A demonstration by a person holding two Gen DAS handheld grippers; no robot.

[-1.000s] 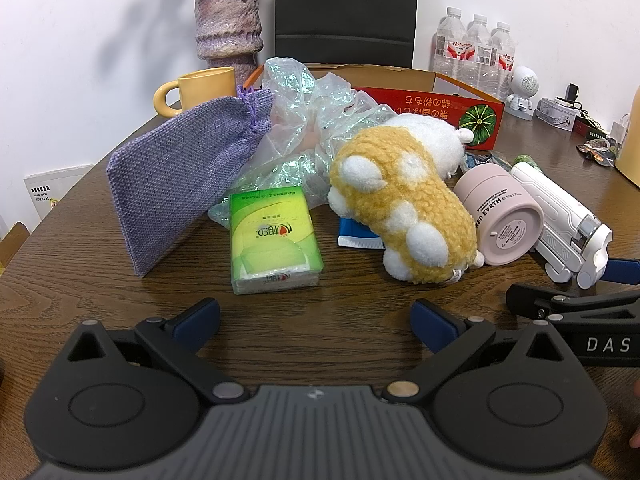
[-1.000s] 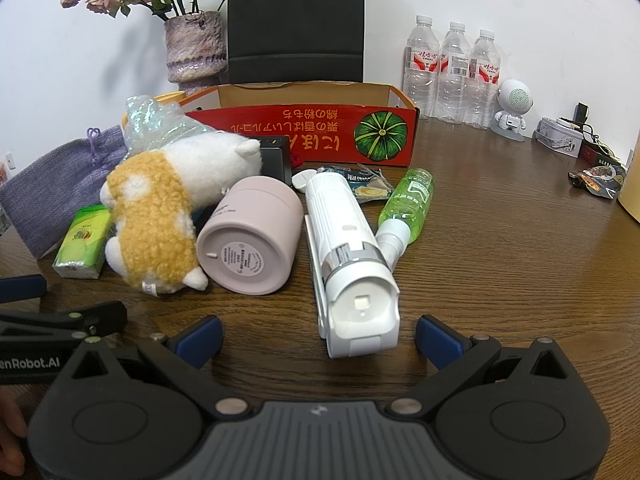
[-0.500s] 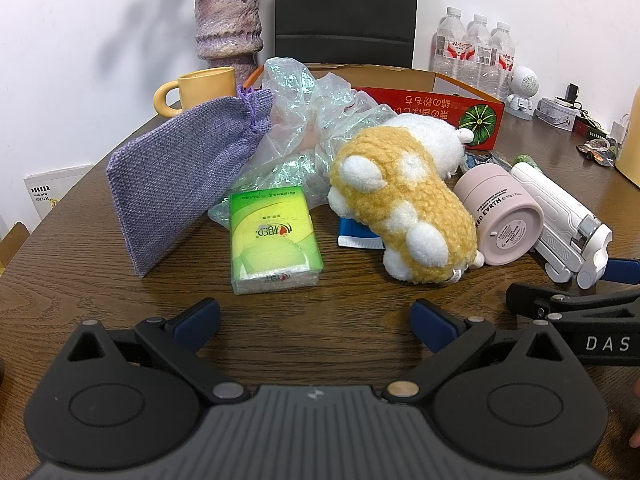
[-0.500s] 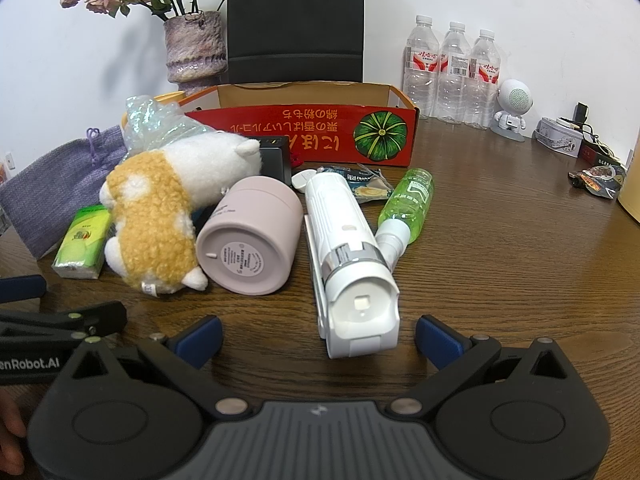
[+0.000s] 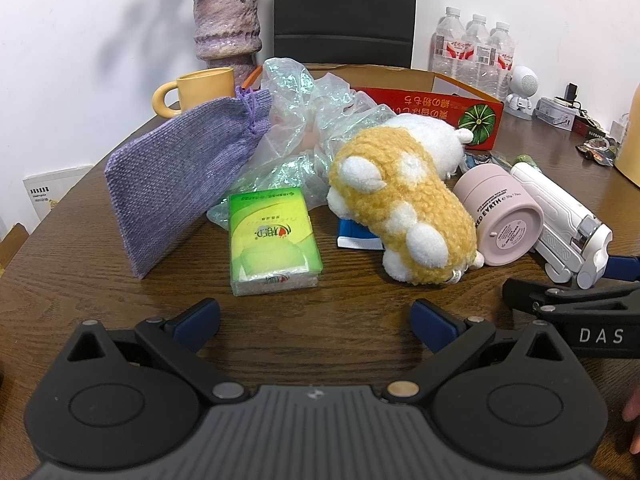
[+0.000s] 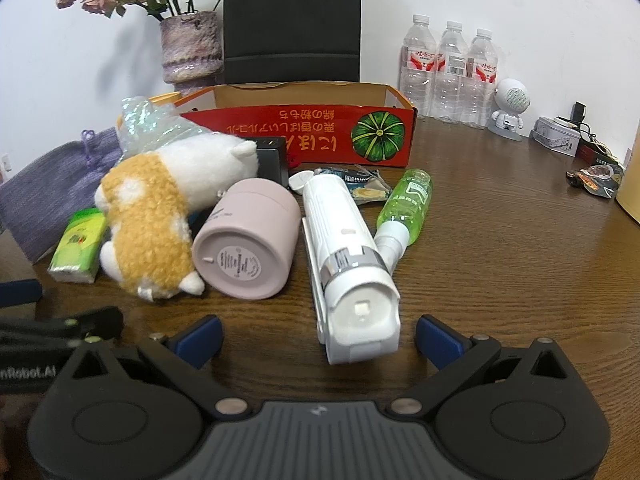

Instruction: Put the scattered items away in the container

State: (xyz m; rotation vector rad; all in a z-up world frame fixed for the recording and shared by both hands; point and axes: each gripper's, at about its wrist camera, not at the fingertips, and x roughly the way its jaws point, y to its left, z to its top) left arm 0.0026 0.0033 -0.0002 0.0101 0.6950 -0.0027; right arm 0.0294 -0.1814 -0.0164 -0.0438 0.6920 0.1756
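A red cardboard box (image 6: 304, 136) stands open at the back of the table; it also shows in the left wrist view (image 5: 464, 110). In front of it lie a plush toy (image 5: 404, 200), a green tissue pack (image 5: 272, 240), a purple knit pouch (image 5: 180, 176), a crinkly plastic bag (image 5: 312, 120), a pink jar (image 6: 248, 244), a white device (image 6: 348, 260) and a green bottle (image 6: 406, 204). My left gripper (image 5: 316, 320) is open and empty, just short of the tissue pack. My right gripper (image 6: 318, 338) is open, its fingers on either side of the white device's near end.
A yellow mug (image 5: 200, 92) and a purple vase (image 5: 226, 20) stand at the back left. Water bottles (image 6: 450, 68), a small white robot figure (image 6: 510, 108) and small clutter sit at the back right. A black chair back (image 6: 292, 20) rises behind the box.
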